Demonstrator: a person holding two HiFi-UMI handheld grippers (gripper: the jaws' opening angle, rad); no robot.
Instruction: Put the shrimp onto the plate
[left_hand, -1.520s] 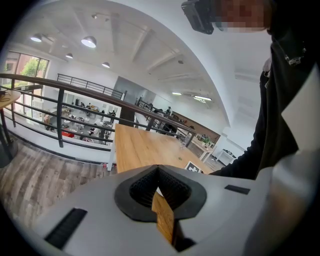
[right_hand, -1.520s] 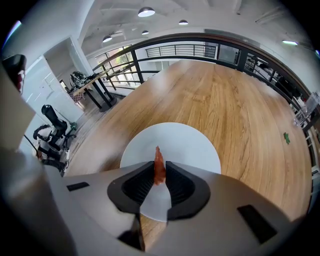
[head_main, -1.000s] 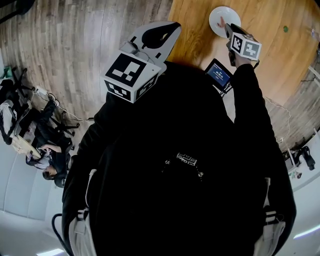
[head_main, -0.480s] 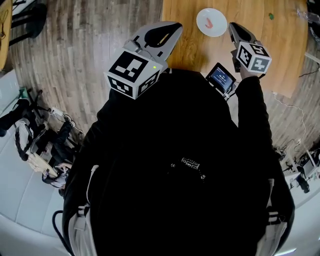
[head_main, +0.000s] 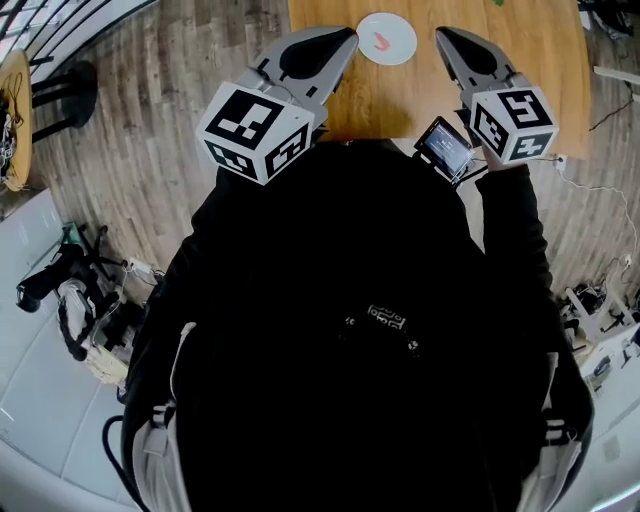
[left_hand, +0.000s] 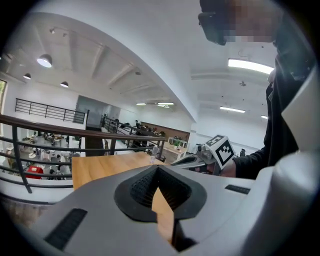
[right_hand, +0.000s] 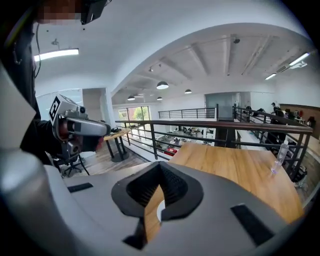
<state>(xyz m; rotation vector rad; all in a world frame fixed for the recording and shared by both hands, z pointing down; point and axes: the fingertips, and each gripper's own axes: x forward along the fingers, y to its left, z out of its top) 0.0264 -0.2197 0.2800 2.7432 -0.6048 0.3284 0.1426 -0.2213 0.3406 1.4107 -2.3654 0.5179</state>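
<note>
A small pink shrimp (head_main: 381, 41) lies on the round white plate (head_main: 399, 30), which sits on the wooden table (head_main: 510, 50) at the top of the head view. My left gripper (head_main: 346, 38) points at the plate from its left, shut and empty. To the plate's right is my right gripper (head_main: 443, 36), also shut and holding nothing. In the left gripper view the left gripper (left_hand: 158, 169) has its tips meeting over bare wood. In the right gripper view the right gripper (right_hand: 160, 166) is the same, with a white bit of plate (right_hand: 159, 212) showing below the tips.
A small screen device (head_main: 443, 147) sits by my right arm at the table's near edge. A clear bottle (right_hand: 279, 155) stands at the table's far end. A metal railing (right_hand: 210, 131) runs behind the table. Cables and gear (head_main: 80, 300) lie on the wooden floor at left.
My right gripper was at the plate with the shrimp a second ago; it has let go and drawn back to the right. The shrimp now lies on the plate.
</note>
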